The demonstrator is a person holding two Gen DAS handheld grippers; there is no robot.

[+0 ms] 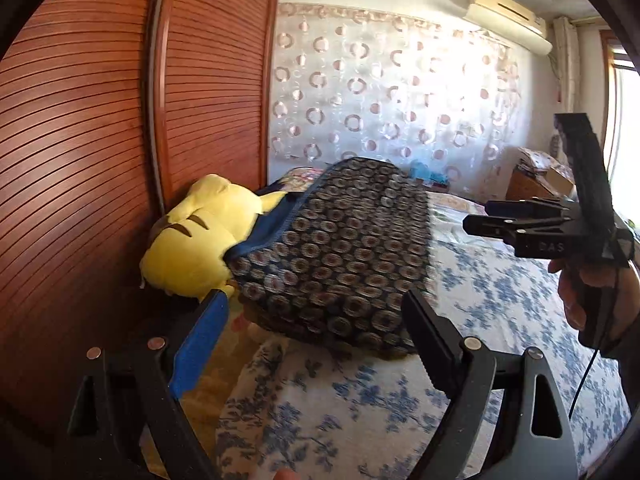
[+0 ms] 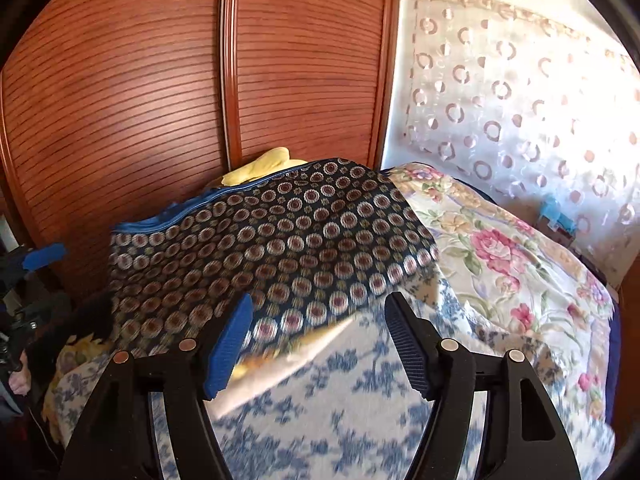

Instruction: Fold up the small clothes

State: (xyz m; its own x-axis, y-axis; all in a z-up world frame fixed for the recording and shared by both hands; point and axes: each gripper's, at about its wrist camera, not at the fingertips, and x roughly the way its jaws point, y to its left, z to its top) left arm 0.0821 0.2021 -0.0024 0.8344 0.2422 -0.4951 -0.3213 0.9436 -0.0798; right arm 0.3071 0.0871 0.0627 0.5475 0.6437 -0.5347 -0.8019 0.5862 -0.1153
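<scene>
While both tools hover over the bed, the scene reads as follows.

Left gripper (image 1: pixel 316 336): jaws spread wide, nothing between the pads, nothing touched; its blue pad sits at 8 o'clock in the left wrist view, its black pad at 5 o'clock.

Right gripper (image 2: pixel 320 340): jaws apart and empty, no cloth pinched; blue pad at 7 o'clock, black pad at 5 o'clock of the right wrist view. From the left wrist view it shows at 3 o'clock, gripped by a hand (image 1: pixel 592 300) with a thin cable hanging below.

Patterned garment (image 1: pixel 340 256): dark cloth with rings of dots and a blue hem, lying in a folded heap on the bed just beyond both sets of fingertips, apart from them; motion blur softens its near edge. It fills the middle of the right wrist view (image 2: pixel 272 248).

Yellow plush toy (image 1: pixel 200 236): at 9 o'clock of the garment, partly covered by it, against the wardrobe.

Blue-flowered bedcover (image 1: pixel 480 300): under the garment and both tools.

Rose-patterned quilt (image 2: pixel 500 248): at 3 o'clock of the garment.

Wooden slatted wardrobe doors (image 1: pixel 100 140): behind the toy, at 10 o'clock.

Ring-patterned curtain (image 1: pixel 392 92): at 12 o'clock, behind the bed.

Air conditioner (image 1: pixel 508 16): high at 1 o'clock.
</scene>
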